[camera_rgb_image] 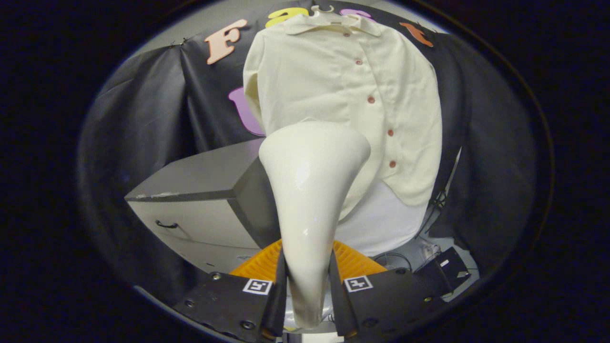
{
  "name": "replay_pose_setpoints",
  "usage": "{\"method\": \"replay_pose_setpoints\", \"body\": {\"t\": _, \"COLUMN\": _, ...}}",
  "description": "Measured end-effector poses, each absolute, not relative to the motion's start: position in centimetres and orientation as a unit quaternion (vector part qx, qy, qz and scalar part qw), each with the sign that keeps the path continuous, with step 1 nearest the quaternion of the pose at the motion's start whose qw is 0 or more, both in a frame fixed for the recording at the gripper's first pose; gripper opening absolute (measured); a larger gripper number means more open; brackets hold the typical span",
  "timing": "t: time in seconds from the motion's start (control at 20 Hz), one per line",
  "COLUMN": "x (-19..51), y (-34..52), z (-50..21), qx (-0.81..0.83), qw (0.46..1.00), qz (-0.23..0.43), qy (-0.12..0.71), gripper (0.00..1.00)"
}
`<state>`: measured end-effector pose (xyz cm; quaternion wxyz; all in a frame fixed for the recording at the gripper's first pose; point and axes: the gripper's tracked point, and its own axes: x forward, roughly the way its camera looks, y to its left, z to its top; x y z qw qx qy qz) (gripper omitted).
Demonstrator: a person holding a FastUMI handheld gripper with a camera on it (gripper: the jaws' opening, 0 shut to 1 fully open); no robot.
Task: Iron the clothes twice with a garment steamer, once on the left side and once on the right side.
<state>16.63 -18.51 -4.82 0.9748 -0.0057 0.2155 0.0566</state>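
My gripper [307, 286] is squeezing the garment steamer [312, 190]. Both of my fingers press on its thin handle, one on each side. The steamer is cream and shiny. It goes up from between my fingers and gets wide at the top, like a funnel. Its wide head is right in front of the lower left part of the shirt [348, 105]. I cannot tell if the head touches the cloth.

The shirt is cream with a collar and a row of small reddish buttons [371, 99] down the front. It hangs on a hanger [323, 8] against the black cloth wall. Something white [381, 219] shows under the shirt's bottom edge.

To the left of the steamer stands a gray cabinet [200, 200] with a drawer and a dark handle [166, 224]. Some cables [429, 247] and a small black box [450, 269] lie low on the right.
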Motion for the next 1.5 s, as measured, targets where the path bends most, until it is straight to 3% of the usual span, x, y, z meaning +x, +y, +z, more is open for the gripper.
{"method": "replay_pose_setpoints", "body": {"t": 0.35, "x": 15.2, "y": -19.9, "z": 6.3, "qx": -0.034, "qw": 0.984, "qz": 0.068, "qy": 0.161, "gripper": 0.41}}
{"method": "replay_pose_setpoints", "body": {"t": 0.95, "x": 27.1, "y": -29.6, "z": 21.9, "qx": -0.03, "qw": 0.994, "qz": 0.025, "qy": 0.097, "gripper": 0.4}}
{"method": "replay_pose_setpoints", "body": {"t": 1.25, "x": 32.0, "y": -35.0, "z": 22.7, "qx": -0.029, "qw": 0.992, "qz": 0.01, "qy": 0.119, "gripper": 0.4}}
{"method": "replay_pose_setpoints", "body": {"t": 1.5, "x": 33.2, "y": -37.0, "z": 19.2, "qx": -0.01, "qw": 0.989, "qz": 0.012, "qy": 0.148, "gripper": 0.41}}
